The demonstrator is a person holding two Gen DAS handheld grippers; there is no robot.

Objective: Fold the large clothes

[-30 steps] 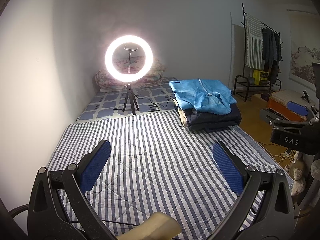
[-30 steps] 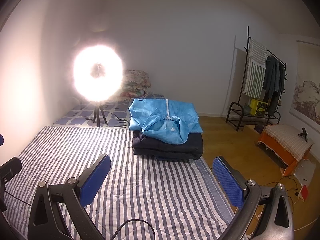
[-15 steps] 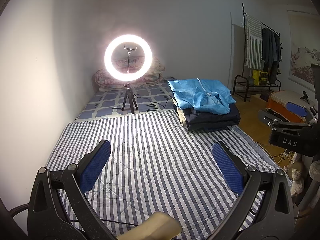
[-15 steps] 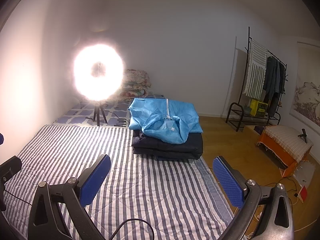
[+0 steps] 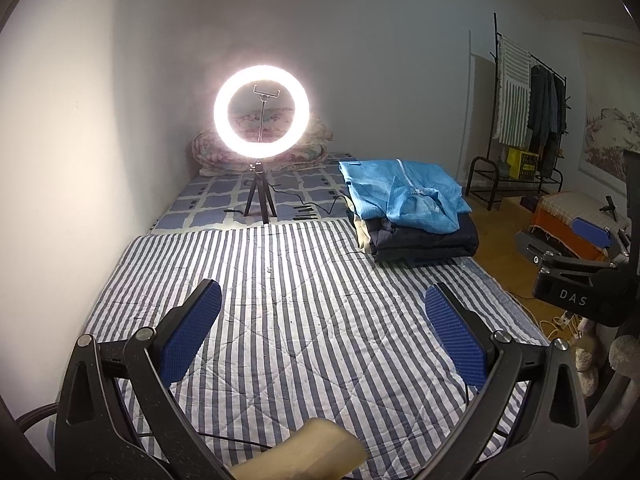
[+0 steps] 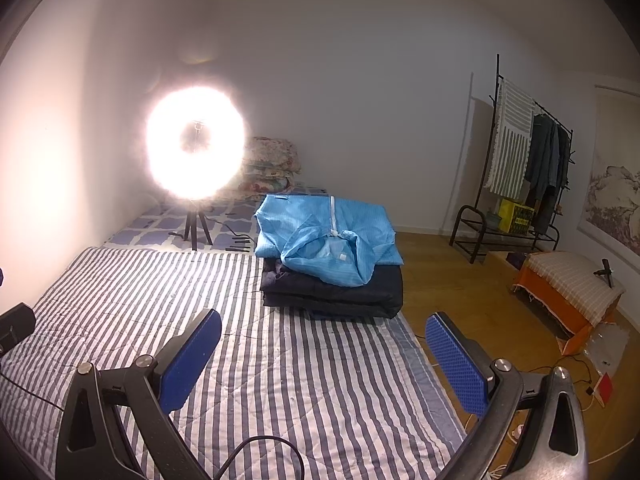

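A light blue zip garment [image 5: 404, 196] [image 6: 328, 232] lies loosely on top of a pile of folded dark clothes [image 5: 424, 240] [image 6: 332, 290] at the far right of the striped quilt [image 5: 288, 304] [image 6: 248, 344]. My left gripper [image 5: 322, 320] stands open over the bare middle of the quilt, well short of the pile. Also open and holding nothing, my right gripper [image 6: 322, 344] hovers over the quilt's right edge in front of the pile. The right gripper's body shows at the right edge of the left wrist view.
A lit ring light on a tripod [image 5: 262, 120] [image 6: 196, 152] stands behind the quilt, with folded floral bedding [image 5: 280, 148] by the wall. A clothes rack [image 6: 520, 168], an orange box with a striped cover [image 6: 568, 292] and cables lie on the wooden floor to the right.
Both views have shifted only slightly; the pile sits a little lower and nearer in the right wrist view. Both grippers stay open and hold nothing.
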